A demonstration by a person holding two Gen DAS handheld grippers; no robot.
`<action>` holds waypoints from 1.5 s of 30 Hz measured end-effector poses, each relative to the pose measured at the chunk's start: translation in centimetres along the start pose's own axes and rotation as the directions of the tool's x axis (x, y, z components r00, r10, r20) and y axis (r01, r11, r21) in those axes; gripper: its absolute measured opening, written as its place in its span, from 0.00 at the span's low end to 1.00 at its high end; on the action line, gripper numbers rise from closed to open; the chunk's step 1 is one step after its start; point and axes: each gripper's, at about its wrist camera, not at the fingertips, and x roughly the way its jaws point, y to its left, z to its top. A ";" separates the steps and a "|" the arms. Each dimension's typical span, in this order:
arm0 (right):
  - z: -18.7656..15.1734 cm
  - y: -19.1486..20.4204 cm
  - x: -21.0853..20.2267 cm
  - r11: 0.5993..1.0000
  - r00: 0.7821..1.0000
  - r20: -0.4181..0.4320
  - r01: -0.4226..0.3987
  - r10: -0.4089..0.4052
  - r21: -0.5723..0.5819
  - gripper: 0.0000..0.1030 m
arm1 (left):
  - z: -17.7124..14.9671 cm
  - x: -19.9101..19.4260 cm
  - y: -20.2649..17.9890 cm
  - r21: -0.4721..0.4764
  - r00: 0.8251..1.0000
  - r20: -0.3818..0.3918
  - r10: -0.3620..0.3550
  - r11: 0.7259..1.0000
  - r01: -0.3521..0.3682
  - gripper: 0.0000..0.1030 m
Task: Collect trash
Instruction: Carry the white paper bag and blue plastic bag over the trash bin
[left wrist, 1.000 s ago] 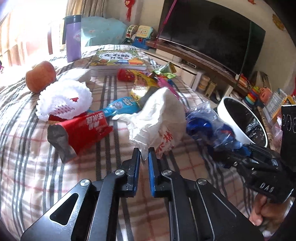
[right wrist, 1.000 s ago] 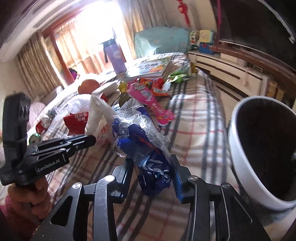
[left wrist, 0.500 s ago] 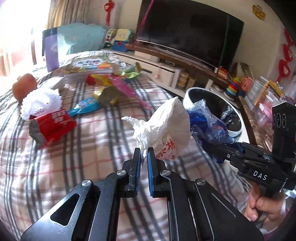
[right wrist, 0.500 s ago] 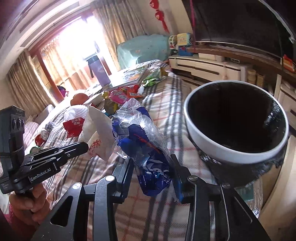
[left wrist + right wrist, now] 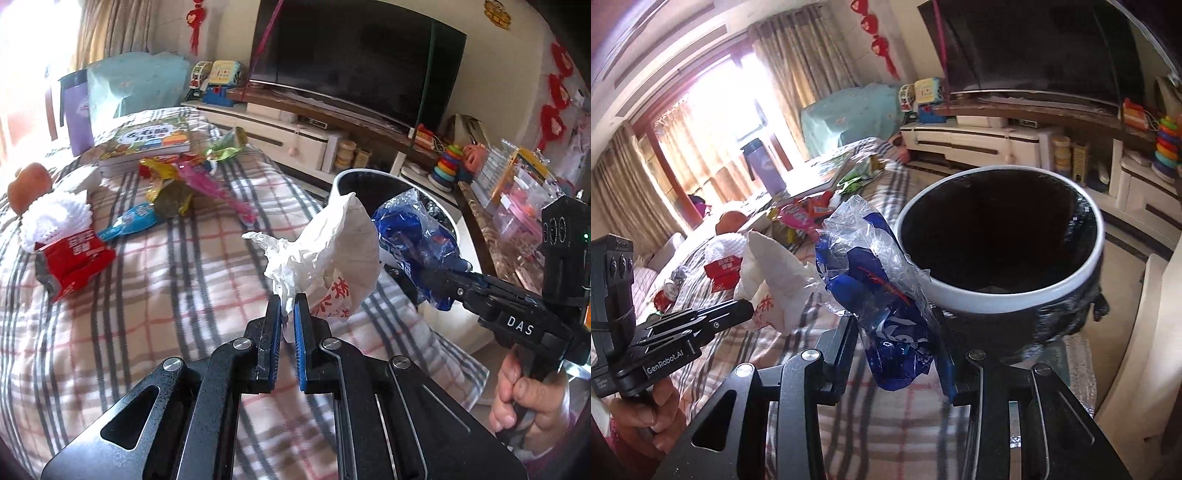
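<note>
Plaid bed (image 5: 147,325), crumpled white paper bag (image 5: 332,251), red print

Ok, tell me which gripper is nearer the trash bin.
Right. The right gripper, shut on the blue plastic bag, sits beside the trash bin; the left gripper, holding the white paper bag, is farther away.

Open mouth of white-rimmed bin (image 5: 997,291) unobstructed from above; bare plaid bedcover (image 5: 155,295) ahead (wrappers (image 5: 74,258) clustered far left); TV cabinet (image 5: 979,144) walling the far side.
</note>
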 end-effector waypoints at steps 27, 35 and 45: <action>3.0 -6.1 -2.2 0.992 0.992 0.061 0.109 -0.112 0.058 0.38 | 5.5 3.3 -7.3 0.121 0.998 0.030 -0.060 0.991 0.056 0.06; 4.1 -7.4 -1.8 0.991 0.991 0.058 0.119 -0.123 0.064 0.38 | 6.8 4.8 -8.5 0.139 0.998 0.024 -0.058 0.989 0.055 0.06; 5.1 -8.0 -1.2 0.990 0.990 0.045 0.131 -0.134 0.060 0.38 | 8.0 6.9 -9.4 0.152 0.999 0.005 -0.050 0.987 0.048 0.06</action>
